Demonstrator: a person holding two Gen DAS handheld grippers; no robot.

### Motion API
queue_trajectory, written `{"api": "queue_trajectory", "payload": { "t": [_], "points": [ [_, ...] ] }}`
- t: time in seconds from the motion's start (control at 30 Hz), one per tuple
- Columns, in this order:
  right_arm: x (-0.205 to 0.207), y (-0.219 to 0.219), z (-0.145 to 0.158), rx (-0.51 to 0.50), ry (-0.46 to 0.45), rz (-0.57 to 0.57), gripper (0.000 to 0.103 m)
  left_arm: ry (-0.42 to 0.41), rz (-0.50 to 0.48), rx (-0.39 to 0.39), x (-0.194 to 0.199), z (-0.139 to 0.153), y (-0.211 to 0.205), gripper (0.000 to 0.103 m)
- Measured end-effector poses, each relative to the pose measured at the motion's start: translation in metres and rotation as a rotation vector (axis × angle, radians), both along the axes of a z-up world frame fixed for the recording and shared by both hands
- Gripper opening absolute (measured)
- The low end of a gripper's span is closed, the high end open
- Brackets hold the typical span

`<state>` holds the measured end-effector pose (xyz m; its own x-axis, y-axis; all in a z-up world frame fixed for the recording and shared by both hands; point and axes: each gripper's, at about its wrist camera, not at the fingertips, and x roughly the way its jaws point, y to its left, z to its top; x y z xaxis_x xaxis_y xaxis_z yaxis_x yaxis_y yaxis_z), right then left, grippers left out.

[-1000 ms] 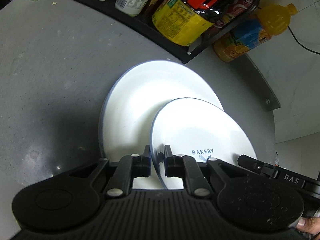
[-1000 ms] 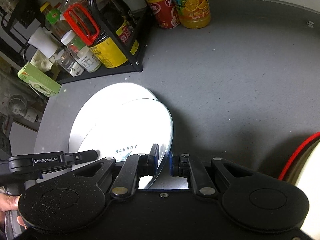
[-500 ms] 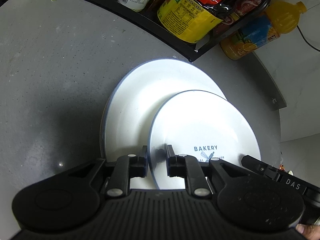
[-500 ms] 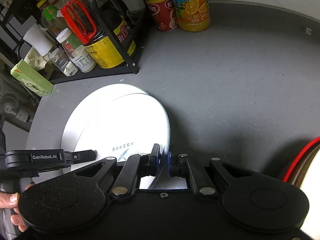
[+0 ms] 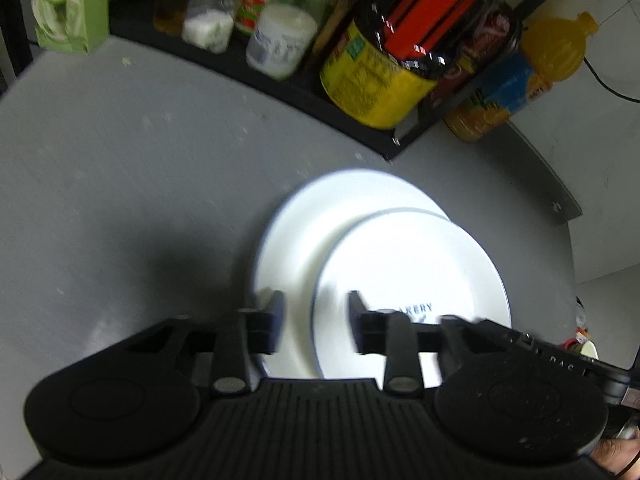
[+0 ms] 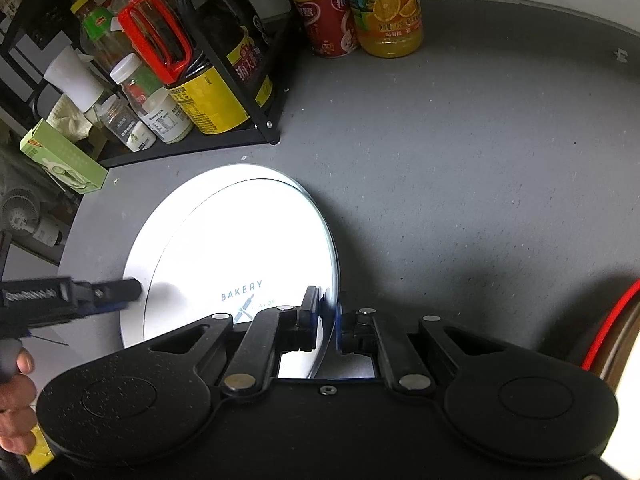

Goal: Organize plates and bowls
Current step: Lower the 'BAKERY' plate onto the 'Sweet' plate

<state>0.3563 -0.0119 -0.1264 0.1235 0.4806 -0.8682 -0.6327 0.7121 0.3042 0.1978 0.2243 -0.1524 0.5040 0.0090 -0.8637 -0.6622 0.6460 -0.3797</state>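
Item, nearest: right gripper (image 6: pixel 329 322), fingers drawn narrow and pinching the near right rim of the small plate (image 6: pixel 248 256), white, marked BAKERY. Item: left gripper (image 5: pixel 316 320), fingers spread wide on either side of the same plate's left rim, touching nothing that can be made out; this view is blurred. Its black body also shows at the left edge of the right wrist view, with part of a hand behind it. Item: large plate (image 5: pixel 320 224), white, lying flat on the grey counter (image 6: pixel 460 168); the small plate sits on it, offset toward the right, with a crescent of the lower plate bare at the far left. Item, farther: black wire rack (image 6: pixel 256 120) holding bottles and jars; beside it a red can (image 6: pixel 328 20) and an orange juice bottle (image 6: pixel 390 12). Step in hand, by judgement: stacking, small plate on large, with the left side released. Next move likely calls for the right fingers to part and draw back level, so the rim is not dragged off centre.
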Motion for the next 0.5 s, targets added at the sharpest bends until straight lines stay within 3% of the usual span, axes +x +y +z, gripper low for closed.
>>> {"api": "queue_trajectory", "payload": {
  "t": [0.13, 0.2, 0.5],
  "points": [
    [-0.001, 0.001, -0.003, -0.002, 0.002, -0.003, 0.009, 0.002, 0.030, 0.064, -0.004, 0.008, 0.004, 0.065],
    [-0.003, 0.001, -0.004, -0.005, 0.000, 0.002, 0.009, 0.021, 0.040, 0.083, -0.006, 0.007, 0.006, 0.066],
    [-0.006, 0.005, -0.008, -0.016, -0.007, 0.025, 0.011, 0.057, 0.049, 0.033, -0.007, -0.026, 0.006, 0.063]
  ]
}}
